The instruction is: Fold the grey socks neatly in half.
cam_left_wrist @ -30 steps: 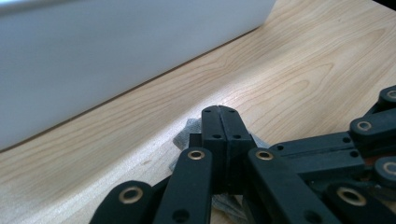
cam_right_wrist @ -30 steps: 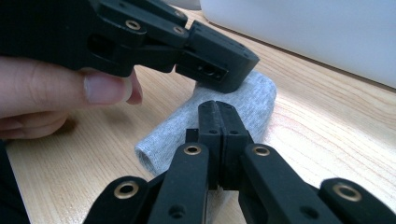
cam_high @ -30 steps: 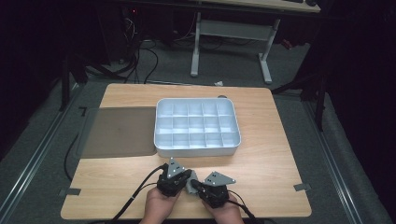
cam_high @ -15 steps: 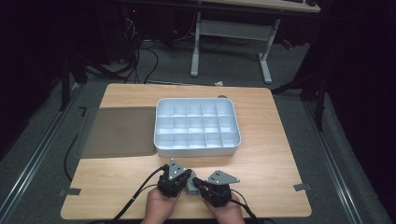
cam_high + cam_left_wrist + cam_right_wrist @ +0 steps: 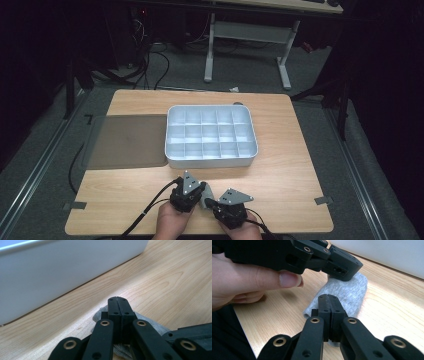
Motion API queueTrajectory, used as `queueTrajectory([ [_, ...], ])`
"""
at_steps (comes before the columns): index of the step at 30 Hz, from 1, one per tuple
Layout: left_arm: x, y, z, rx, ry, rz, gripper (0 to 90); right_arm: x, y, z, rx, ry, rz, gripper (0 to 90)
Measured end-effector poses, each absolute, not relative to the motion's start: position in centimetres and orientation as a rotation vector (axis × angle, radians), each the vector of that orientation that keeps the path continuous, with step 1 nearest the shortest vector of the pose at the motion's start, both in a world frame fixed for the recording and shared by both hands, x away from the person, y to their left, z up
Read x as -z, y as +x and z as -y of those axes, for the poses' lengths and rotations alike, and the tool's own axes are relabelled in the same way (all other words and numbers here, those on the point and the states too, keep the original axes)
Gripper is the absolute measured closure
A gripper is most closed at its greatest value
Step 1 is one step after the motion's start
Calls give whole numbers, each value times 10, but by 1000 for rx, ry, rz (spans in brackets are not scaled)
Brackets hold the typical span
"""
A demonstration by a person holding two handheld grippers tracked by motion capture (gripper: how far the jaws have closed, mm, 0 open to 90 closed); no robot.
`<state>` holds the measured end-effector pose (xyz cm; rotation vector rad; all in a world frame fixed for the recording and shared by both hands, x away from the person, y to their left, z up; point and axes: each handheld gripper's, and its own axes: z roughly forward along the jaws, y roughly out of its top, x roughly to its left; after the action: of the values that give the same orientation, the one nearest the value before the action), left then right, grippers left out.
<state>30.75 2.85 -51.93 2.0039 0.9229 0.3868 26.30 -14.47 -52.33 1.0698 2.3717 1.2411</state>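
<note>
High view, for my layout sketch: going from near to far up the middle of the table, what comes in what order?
The two hands with the left gripper and right gripper over a grey cloth → bare wooden table → white compartment tray → the table's far edge → grey desk frame on the floor.

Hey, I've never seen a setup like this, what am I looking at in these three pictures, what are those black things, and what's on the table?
A person sits at a wooden table, holding a hand-operated two-jaw gripper in each hand: the left gripper and the right gripper. One picture looks down from above; the other two come from cameras riding on each gripper, looking along its black jaws. On the table are a white compartment tray with empty cells, a dark mat beside it, and a small grey cloth near the person. Both grippers' jaws are closed, and both sit over the cloth; whether either pinches it is unclear.
</note>
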Motion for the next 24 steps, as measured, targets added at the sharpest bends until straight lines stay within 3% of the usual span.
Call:
queueTrajectory([
  [6,511,303,-26,-336,1968,-922,859,525,265,144,-1248,1060,-2381,900],
  [19,527,299,-37,-380,1965,-917,900,526,264,147,-1258,1058,-2373,900],
  [24,527,299,-37,-382,1963,-916,900,515,267,152,-1307,1105,-2355,786],
])
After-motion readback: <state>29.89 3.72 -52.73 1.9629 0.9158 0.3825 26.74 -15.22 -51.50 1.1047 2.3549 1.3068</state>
